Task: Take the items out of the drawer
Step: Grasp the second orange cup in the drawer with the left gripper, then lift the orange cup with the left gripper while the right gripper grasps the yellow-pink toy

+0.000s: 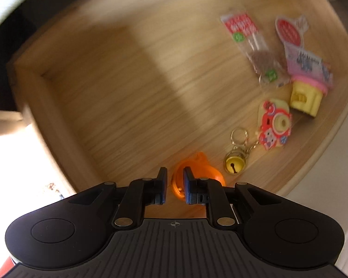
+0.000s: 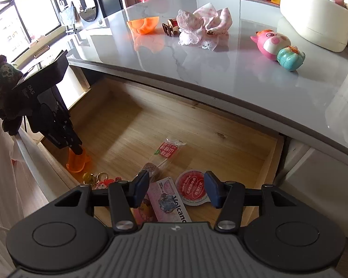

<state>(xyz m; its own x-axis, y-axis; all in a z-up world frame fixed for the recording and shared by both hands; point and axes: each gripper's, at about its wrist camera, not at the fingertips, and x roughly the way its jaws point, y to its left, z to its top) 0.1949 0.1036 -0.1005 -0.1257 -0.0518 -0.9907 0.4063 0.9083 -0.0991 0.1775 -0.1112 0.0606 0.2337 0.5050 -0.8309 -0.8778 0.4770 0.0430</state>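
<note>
Drawer [image 2: 270, 159] item at risk: orange cup [image 1: 197, 176] on its side, thin rim between narrow left fingers [image 1: 175, 180], likely to slip; right fingers [image 2: 177, 190] half-wide, empty.

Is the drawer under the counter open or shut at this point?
Open. The drawer is pulled out from under the countertop, with its wooden floor and the items lying on it exposed to view from above.
</note>
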